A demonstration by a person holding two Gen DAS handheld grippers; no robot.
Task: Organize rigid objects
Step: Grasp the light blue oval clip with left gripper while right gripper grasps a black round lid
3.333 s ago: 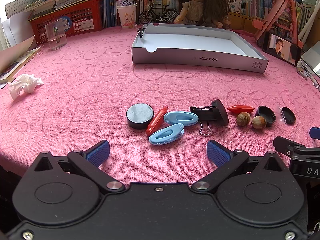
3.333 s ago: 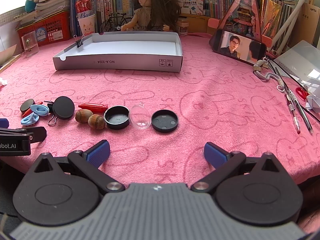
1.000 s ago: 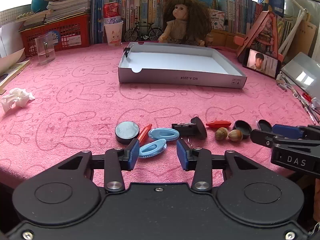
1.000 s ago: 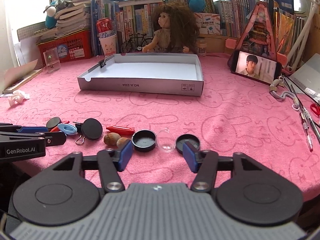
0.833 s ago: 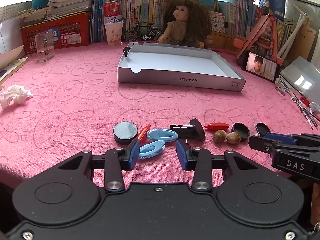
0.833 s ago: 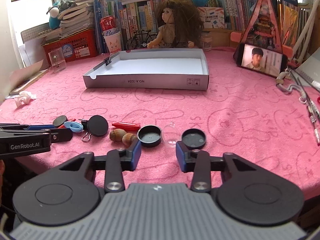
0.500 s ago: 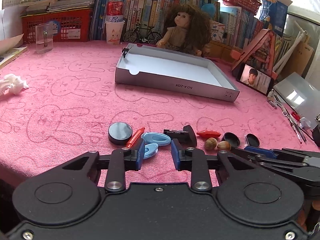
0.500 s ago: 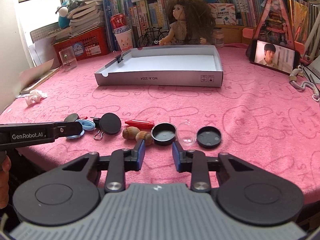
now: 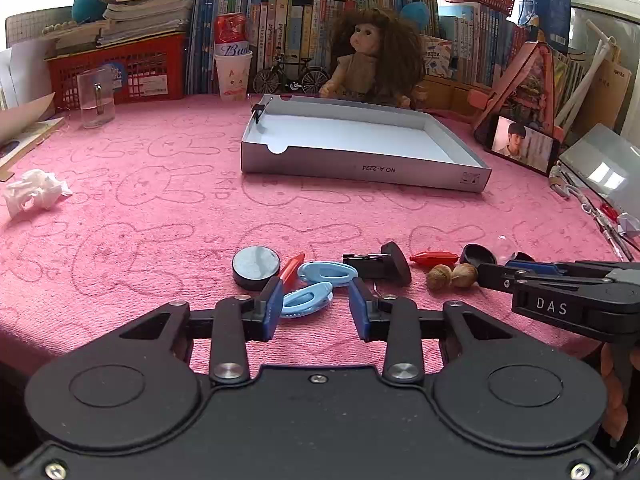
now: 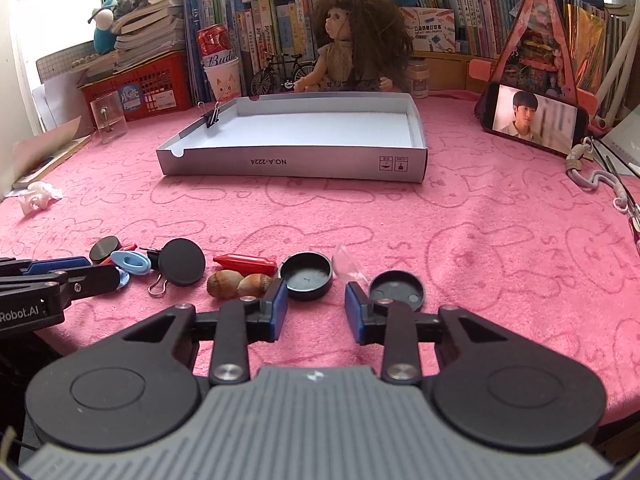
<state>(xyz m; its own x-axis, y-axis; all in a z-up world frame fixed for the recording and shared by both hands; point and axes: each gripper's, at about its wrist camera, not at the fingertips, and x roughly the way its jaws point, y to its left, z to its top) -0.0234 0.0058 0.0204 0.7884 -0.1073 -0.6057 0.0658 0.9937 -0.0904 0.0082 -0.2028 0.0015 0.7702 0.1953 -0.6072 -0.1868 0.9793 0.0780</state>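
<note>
Both grippers' fingers have narrowed then just reopened partway, empty, left gripper [image 9: 316, 308] before a light, stiff pale-blue oval plastic clip [image 9: 306, 299] on the pink towel-covered worktop [image 9: 160, 208], best pinched across its narrow sides, right gripper [image 10: 316, 306] near black round caps [image 10: 306, 274].

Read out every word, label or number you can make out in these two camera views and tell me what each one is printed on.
"NO.A-2224", printed upside down: front wall of the shallow white cardboard box lid.
"DAS": side of the black right gripper.
"Robot.AI", start cut off: side of the black left gripper.
"Bud", cursive, rest hidden: red and white drink can in the paper cup.
"SKID": stitched into the pink rabbit-pattern towel.
Book spines, red basket labels: too small to read.
</note>
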